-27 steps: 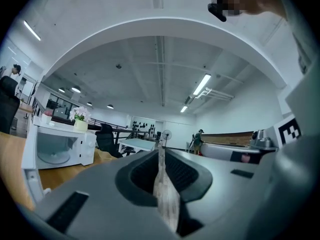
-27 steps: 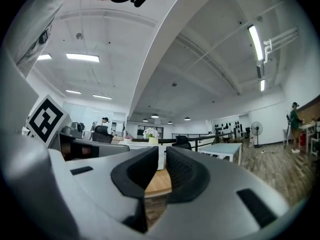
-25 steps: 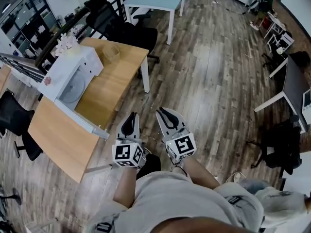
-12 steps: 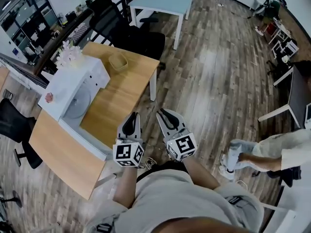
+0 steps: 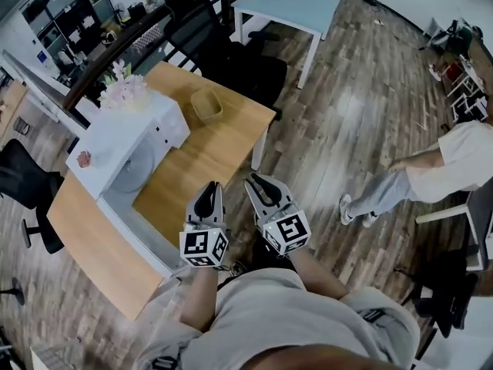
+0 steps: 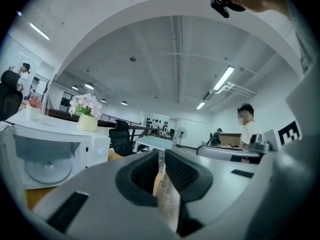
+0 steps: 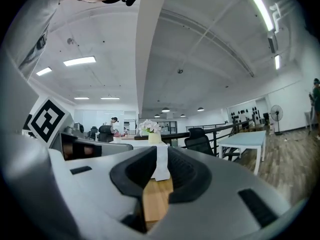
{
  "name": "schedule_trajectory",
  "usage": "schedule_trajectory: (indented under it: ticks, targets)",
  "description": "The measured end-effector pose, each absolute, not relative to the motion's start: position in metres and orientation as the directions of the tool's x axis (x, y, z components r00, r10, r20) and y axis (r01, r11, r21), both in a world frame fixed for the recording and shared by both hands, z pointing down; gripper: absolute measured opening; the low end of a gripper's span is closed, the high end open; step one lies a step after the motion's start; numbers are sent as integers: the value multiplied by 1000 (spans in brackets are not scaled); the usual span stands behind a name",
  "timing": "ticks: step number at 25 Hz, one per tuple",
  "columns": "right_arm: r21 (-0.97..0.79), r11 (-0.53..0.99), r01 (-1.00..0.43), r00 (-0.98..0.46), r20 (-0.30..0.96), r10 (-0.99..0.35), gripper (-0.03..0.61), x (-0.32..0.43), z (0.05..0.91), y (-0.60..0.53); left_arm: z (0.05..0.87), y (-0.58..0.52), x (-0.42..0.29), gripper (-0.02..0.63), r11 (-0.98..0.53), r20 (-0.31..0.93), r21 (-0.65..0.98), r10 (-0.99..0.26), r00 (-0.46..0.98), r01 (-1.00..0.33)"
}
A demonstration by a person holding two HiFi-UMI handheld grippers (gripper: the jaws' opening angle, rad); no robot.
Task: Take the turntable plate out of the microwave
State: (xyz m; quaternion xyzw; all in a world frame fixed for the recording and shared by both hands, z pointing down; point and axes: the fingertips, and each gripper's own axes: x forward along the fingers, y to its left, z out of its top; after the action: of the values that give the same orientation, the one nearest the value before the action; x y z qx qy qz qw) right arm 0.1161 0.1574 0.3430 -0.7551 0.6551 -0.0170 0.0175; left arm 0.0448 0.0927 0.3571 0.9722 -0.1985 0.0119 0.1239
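So the person has walked up closer over the last second. The microwave [image 5: 115,141] now sits just ahead and to the left of the left gripper [image 5: 207,186] instead of well off from it. Someone else [image 5: 431,168] has also wandered in, off to the right of the right gripper [image 5: 263,182].

The door [image 5: 135,233] already hangs open, and the turntable plate [image 5: 135,168] is still inside, ahead-left of both grippers, on the wooden surface [image 5: 219,141]. I'd say the task is still in the approach stage and nothing's been touched yet.

The left gripper is only a narrow slit apart with nothing in it, just floor showing through. The right one has just been opening a bit; it's a modest gap, and it's empty too. Both point level, side by side, short of the microwave.
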Motion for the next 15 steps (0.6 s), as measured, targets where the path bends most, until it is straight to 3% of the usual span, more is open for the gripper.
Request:
schedule_trajectory:
  ticks: [9, 15]
  targets:
    - [-31, 110, -993, -109, -25, -994, 71, 178, 331, 44, 353, -3, 96, 52, -774, 71, 233, -590, 804, -589]
    - [-93, 275, -957, -278, 15, -961, 75, 197, 351, -4, 372, -40, 92, 52, -626, 127, 259, -733, 669, -735]
